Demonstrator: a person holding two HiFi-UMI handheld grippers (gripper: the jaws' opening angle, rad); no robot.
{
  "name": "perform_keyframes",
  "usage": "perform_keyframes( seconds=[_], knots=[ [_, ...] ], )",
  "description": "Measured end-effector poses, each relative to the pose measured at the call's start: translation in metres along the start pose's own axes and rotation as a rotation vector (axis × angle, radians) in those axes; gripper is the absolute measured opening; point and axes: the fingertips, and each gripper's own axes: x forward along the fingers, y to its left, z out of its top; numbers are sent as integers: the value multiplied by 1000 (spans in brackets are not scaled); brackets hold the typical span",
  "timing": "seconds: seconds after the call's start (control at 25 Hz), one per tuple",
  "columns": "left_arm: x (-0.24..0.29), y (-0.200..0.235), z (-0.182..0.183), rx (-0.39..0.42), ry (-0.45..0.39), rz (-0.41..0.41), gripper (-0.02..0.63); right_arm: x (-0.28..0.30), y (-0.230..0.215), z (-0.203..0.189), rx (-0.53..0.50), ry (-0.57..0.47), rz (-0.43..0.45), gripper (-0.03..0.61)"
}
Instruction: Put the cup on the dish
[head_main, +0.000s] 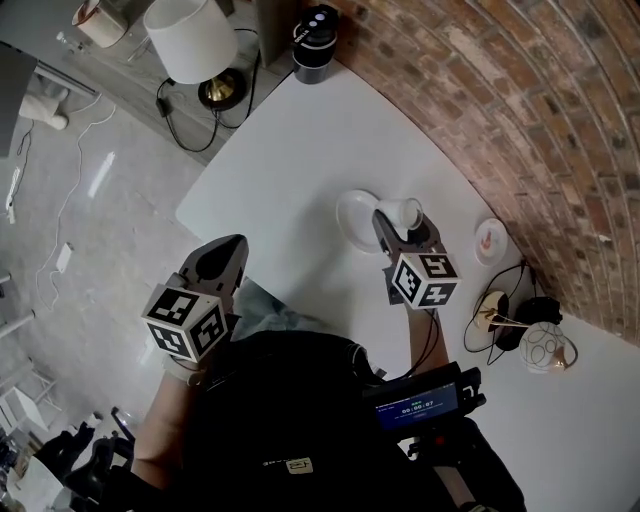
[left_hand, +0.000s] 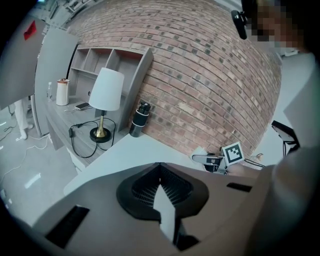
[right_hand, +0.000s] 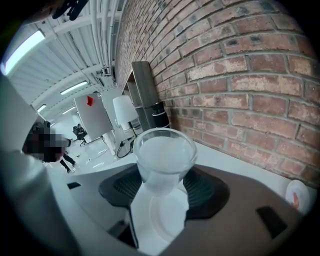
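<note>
We're working at a white table (head_main: 300, 150) by a brick wall. Our left gripper (head_main: 222, 250) is hanging off its edge, jaws pressed together and empty, out of the way. Our right gripper (head_main: 400, 228) is pinching the cup (head_main: 402, 211) upright over the dish (head_main: 350, 215), ready for setting down.

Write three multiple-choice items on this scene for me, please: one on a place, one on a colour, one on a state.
1. Where is the cup? A) between the right gripper's jaws B) on the floor C) beside the lamp
2. What colour is the lampshade? A) red B) white C) black
3. How do the left gripper's jaws stand? A) wide apart B) clamped on the dish C) together, empty
Answers: 1 A, its jaws pinch it; 2 B, plainly white; 3 C, they meet with nothing between.
</note>
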Motion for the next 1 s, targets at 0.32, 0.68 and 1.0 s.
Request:
perform_keyframes(
  seconds=[0.32,0.68,1.0],
  knots=[
    [0,6,-8,-29,4,13,5,27,-5,-28,-46,71,-19,262],
    [0,11,-14,-48,6,22,5,44,-7,-55,-99,133,-31,262],
    [-1,12,-21,-59,17,23,5,52,-12,-69,-103,166,-37,262]
  ],
)
